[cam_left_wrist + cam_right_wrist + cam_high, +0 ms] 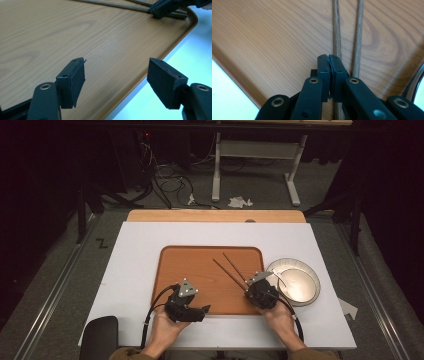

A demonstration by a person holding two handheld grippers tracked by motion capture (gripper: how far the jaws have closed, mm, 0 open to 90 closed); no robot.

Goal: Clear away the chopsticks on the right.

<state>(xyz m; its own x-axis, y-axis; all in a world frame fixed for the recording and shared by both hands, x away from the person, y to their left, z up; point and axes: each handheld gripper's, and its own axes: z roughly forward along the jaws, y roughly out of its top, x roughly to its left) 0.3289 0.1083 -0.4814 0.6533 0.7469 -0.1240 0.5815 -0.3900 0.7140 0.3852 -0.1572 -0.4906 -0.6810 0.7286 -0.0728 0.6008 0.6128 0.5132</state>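
Pick-up of chopsticks (231, 271) from wooden tray (200, 257), beside white bowl (295, 280). Right gripper (329, 58) closed over left chopstick (336, 30); whether actually pinched, unclear. Second chopstick (359, 35) just beside, free. Left gripper (116, 75) open, idle over near tray edge. Next, likely: lift level, keeping stick from swivelling.
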